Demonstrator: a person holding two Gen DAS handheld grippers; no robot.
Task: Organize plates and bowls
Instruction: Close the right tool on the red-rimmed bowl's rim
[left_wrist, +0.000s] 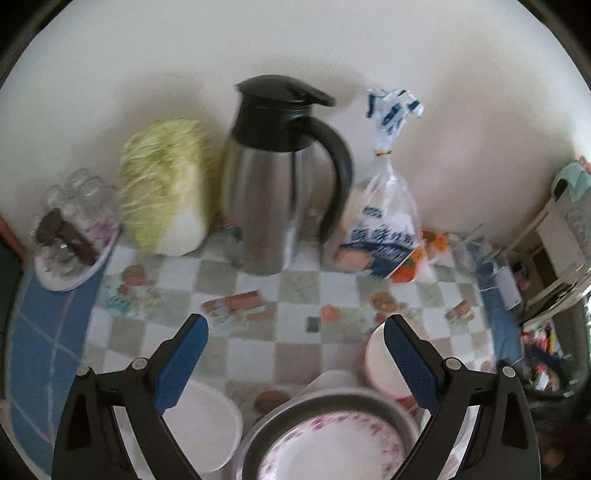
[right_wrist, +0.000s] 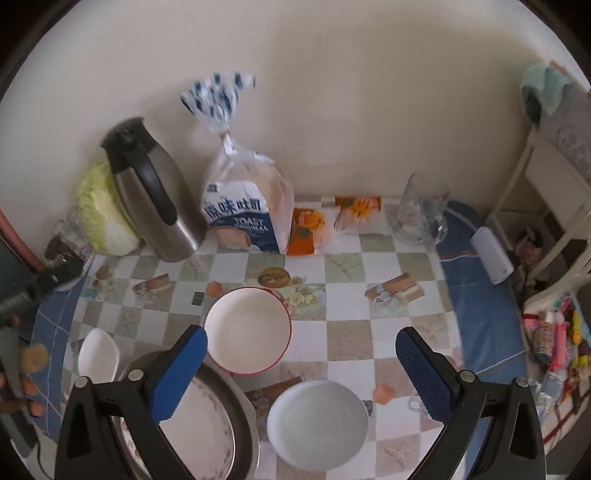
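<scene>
In the left wrist view my left gripper (left_wrist: 295, 332) is open and empty above a floral plate (left_wrist: 332, 446) lying in a metal pan (left_wrist: 325, 406). A white plate (left_wrist: 207, 424) lies to its left and a red-rimmed bowl (left_wrist: 380, 362) to its right. In the right wrist view my right gripper (right_wrist: 301, 345) is open and empty. The red-rimmed bowl (right_wrist: 247, 328) sits just beyond its left finger and a white bowl (right_wrist: 317, 424) sits between the fingers, below them. The floral plate (right_wrist: 199, 432) in the pan (right_wrist: 247, 421) is at lower left, with a small white dish (right_wrist: 98, 356) further left.
Along the wall stand a steel thermos jug (left_wrist: 280, 184), a cabbage (left_wrist: 166, 188), a bread bag (right_wrist: 247, 206), orange snack packs (right_wrist: 308, 229) and a glass pitcher (right_wrist: 419, 210). A tray of glasses (left_wrist: 74, 236) sits far left. The checkered tablecloth (right_wrist: 347, 306) ends at a blue border on the right.
</scene>
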